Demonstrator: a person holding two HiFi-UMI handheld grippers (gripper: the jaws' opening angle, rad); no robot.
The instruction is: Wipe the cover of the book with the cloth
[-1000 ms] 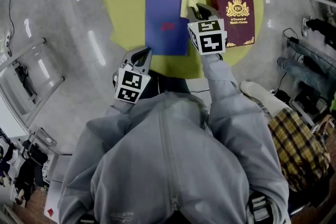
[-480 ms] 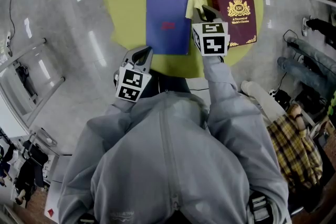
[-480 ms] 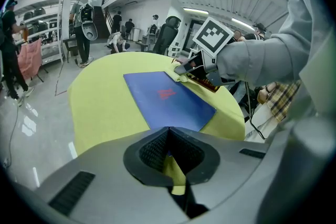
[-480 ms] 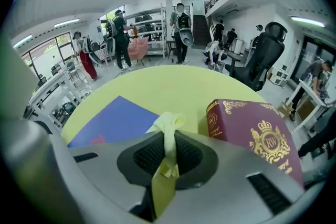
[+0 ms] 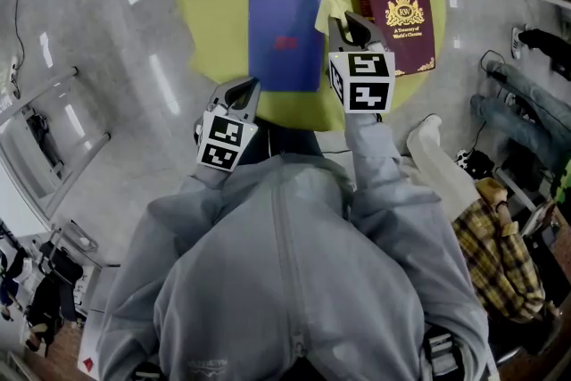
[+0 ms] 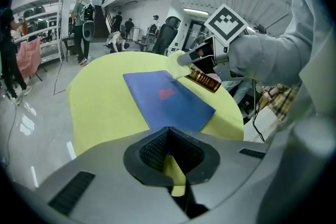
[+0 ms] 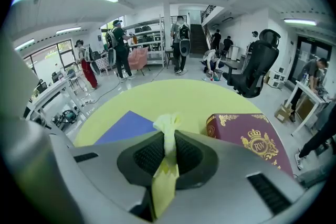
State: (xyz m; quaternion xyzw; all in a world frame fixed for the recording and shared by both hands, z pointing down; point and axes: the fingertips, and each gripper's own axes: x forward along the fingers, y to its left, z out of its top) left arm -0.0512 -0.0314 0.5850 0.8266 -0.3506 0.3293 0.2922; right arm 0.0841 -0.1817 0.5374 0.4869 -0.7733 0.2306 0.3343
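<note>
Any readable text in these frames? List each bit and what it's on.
"RW": gold crest on the maroon book.
Gold lines under that crest: too small to read.
Red print on the blue book: blurred, unreadable.
Cubes on the left hand-held gripper and right hand-held gripper: square markers only, no words.
Cloth: no print.

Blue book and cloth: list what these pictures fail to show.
- Blue book: red cover print too small in head view, smeared in left gripper view.
- Cloth: whether it touches that cover is hidden in head view by the right tool; right gripper view doesn't settle it.
- Maroon book: near edge cut off by the tool's body in right gripper view.
</note>
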